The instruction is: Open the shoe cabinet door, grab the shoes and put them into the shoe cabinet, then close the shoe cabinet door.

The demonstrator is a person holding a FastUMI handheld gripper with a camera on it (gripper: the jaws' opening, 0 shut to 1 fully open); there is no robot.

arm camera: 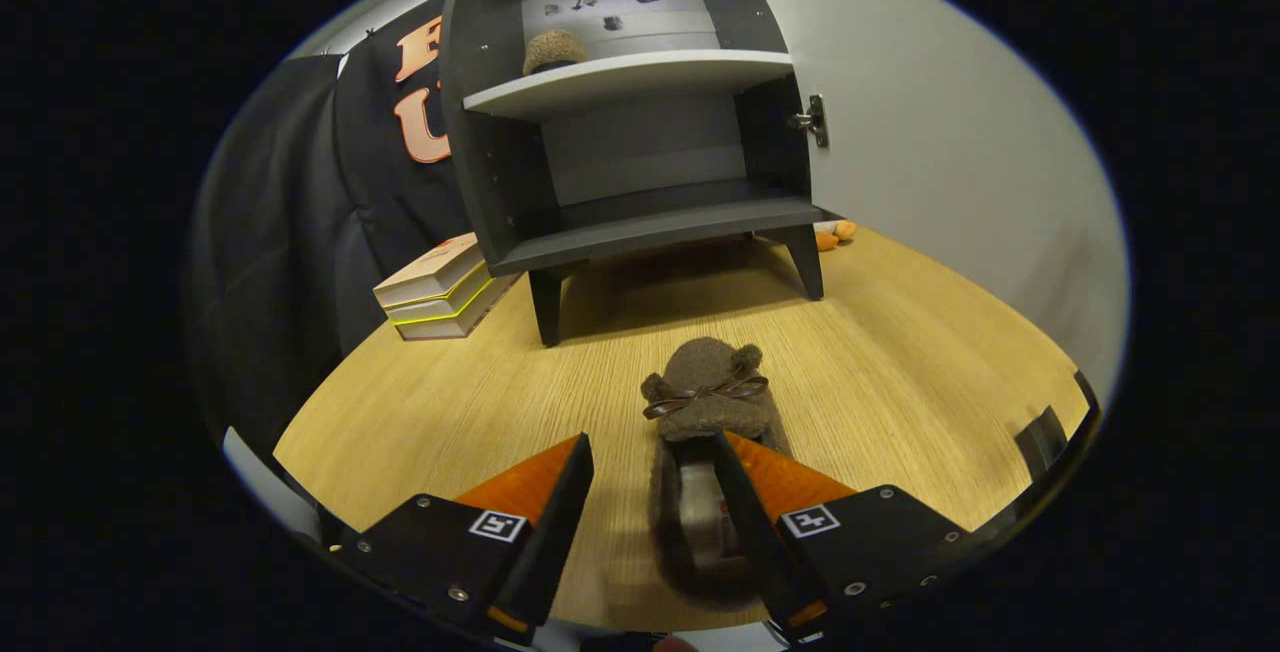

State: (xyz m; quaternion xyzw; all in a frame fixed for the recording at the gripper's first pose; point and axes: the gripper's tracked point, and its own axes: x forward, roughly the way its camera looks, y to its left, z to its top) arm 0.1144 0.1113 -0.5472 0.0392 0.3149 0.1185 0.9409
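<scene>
The claw [650, 452] is seen spread wide above a pale wooden surface [900, 392], with nothing clenched between its fingers. A brown fuzzy slipper [708, 402], trimmed with a dark ribbon bow across its upper, is laid on the surface with its toe pointed away from the claw. Its heel end is placed between the two fingers, close against the inner side of the right finger [745, 507], whose tip is seen at the slipper's opening; whether that finger is touching the slipper cannot be told. The left finger [560, 512] is held well apart from it, with bare wood between.

Beyond the slipper, straight ahead of the claw, a dark shoe cabinet [640, 162] is stood on short legs. Its door [930, 132] is swung open to the right, with a metal hinge [812, 119] shown at its inner edge. The lower compartment is seen without shoes, while a second brown slipper [553, 50] is set on the left part of the upper shelf [640, 77]. A stack of books [440, 290] is laid on the surface to the left of the cabinet, just beside its leg.
</scene>
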